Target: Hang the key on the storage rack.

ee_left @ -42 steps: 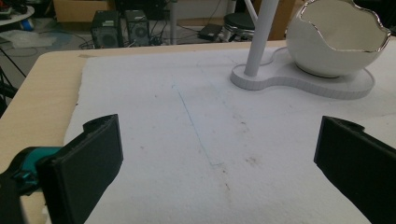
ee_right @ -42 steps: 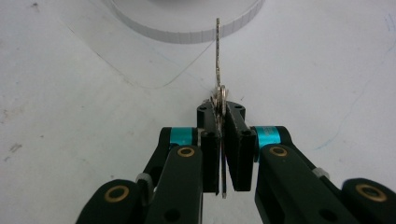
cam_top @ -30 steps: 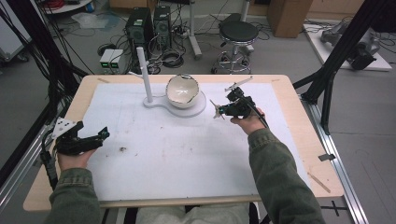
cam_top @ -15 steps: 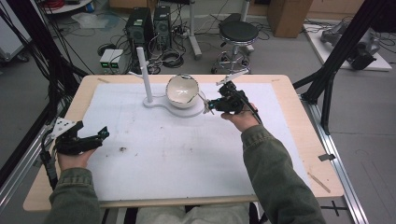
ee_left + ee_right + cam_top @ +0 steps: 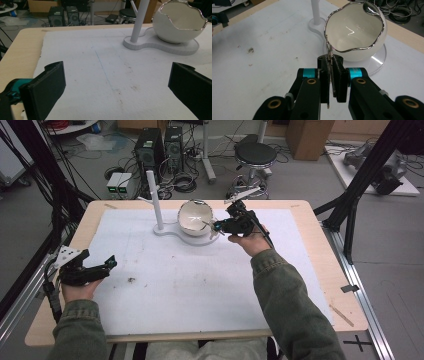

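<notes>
Looking along the right claw (image 5: 331,75) reveals it clamped on a thin chain (image 5: 329,53) beside the bowl (image 5: 355,32).

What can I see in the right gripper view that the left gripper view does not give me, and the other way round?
Right gripper view: the right gripper is shut on a thin silvery piece that rises toward the rim of the bowl, whose glossy inside is seen from above.

Left gripper view: the left gripper stands open over a faint blue line on the mat, with computer towers behind the table.

Shared: the bowl, the white post and the mat.
</notes>
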`<state>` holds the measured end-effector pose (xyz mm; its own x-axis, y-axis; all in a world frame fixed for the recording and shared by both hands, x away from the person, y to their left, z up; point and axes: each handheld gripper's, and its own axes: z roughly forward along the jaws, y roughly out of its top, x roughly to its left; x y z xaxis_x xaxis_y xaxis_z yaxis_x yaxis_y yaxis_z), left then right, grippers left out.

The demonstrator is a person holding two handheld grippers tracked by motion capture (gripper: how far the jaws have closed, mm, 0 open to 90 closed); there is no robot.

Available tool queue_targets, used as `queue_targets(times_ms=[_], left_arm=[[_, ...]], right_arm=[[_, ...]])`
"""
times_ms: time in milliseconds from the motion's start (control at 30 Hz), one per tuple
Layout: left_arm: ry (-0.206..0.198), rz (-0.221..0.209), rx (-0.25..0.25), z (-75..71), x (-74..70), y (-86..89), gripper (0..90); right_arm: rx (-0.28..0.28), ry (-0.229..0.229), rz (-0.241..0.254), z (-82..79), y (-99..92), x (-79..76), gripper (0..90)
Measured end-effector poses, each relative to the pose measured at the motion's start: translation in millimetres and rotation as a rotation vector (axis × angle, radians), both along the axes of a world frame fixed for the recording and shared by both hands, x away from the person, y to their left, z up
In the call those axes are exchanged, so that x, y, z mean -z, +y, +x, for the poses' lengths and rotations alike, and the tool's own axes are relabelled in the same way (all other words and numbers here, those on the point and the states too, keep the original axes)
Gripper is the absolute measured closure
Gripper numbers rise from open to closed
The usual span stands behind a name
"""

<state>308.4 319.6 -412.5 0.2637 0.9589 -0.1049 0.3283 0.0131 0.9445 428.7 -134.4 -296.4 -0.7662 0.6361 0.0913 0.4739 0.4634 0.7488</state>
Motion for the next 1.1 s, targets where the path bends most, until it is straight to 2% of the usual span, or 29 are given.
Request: queue_targets(times_ms=[167,467,800,1100], left_arm=[[-0.001,-0.002,0.000,0.2,0.1,0.2,1.7],[-0.003,-0.005,0.001,0.9,0.2,0.3,1.7],[-0.010,-0.016,-0.003,1.0,0.0,2.0,1.7],[-0.006,-0.011,0.019,3.1,1.2,-1.8,1.7]], right_arm=[[0.003,0.024,0.032,0.8,2.6,-1.7,85.2],[0.003,0.020,0.107,3.4,10.4,-16.5,85.3],[-0.010,0.019,0.141,5.0,28.5,-26.3,85.2],[-0.023,0.006,0.170,9.0,47.2,-38.5,85.2]])
